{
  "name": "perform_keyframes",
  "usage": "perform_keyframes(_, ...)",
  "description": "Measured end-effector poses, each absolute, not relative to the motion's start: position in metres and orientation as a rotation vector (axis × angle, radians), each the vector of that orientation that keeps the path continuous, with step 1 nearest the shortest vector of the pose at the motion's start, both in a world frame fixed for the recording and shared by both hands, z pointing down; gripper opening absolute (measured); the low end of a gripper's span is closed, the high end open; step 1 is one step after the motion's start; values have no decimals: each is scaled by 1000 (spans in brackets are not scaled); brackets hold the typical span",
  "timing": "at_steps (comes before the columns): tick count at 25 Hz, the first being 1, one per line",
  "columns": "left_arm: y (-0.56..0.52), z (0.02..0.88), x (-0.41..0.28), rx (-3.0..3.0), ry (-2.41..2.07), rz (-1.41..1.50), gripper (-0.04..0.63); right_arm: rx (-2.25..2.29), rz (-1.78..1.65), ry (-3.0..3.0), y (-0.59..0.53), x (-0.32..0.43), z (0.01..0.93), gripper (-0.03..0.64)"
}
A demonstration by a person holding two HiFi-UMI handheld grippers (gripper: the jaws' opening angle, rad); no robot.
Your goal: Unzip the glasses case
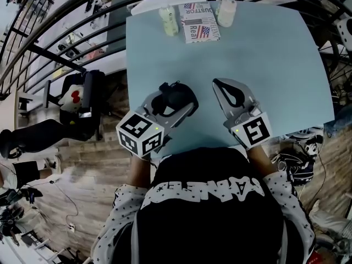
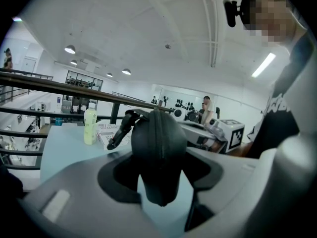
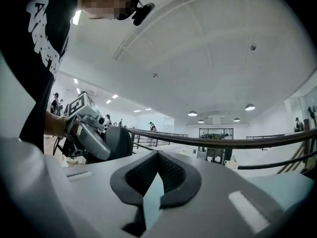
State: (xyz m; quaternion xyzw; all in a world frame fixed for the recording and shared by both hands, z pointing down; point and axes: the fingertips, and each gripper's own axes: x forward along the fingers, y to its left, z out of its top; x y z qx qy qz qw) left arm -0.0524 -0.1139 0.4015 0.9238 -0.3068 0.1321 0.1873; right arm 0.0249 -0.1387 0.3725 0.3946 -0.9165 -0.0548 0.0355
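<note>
Head view, with both gripper views. The left gripper [image 1: 175,99] was clenched on a black glasses case [image 2: 158,152], its two grey jaws pressing the case from either side over the near part of a pale blue table [image 1: 264,65]. In the left gripper view the case stood on end between the jaws, its zip seam [image 2: 157,133] running down the middle of the face turned to the camera; the seam looked closed along the stretch that showed, though the slider was too small to pick out. A dark strap with a clip [image 2: 120,131] hung off the case's upper left. The right gripper [image 3: 158,155] sat just beside the left one on the person's right, apart from the case, with its ribbed pads [image 3: 171,175] brought together at the tips and nothing between them. From the right gripper view, the left gripper's marker cube [image 3: 80,104] and the rounded side of the case appeared at left, below a person's black printed shirt [image 3: 39,29]. At the table's far edge stood two pale bottles — one [image 1: 169,20] left of a flag-printed booklet [image 1: 199,22], the other [image 1: 226,11] right of it. A dark curved railing [image 1: 71,7] ran behind the table, and a black seat holding a white soft toy [image 1: 74,99] stood on the wooden floor to the left.
</note>
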Motion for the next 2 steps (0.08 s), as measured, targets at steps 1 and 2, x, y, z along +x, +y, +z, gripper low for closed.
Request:
perform_keyframes(1, -114, 402, -52, 2600, -864, 373, 0, 1212, -166, -2816, -138, 26, 373, 5)
perform_keyframes(2, -113, 402, -51, 2600, -865, 373, 0, 1212, -164, -2815, -138, 26, 373, 5)
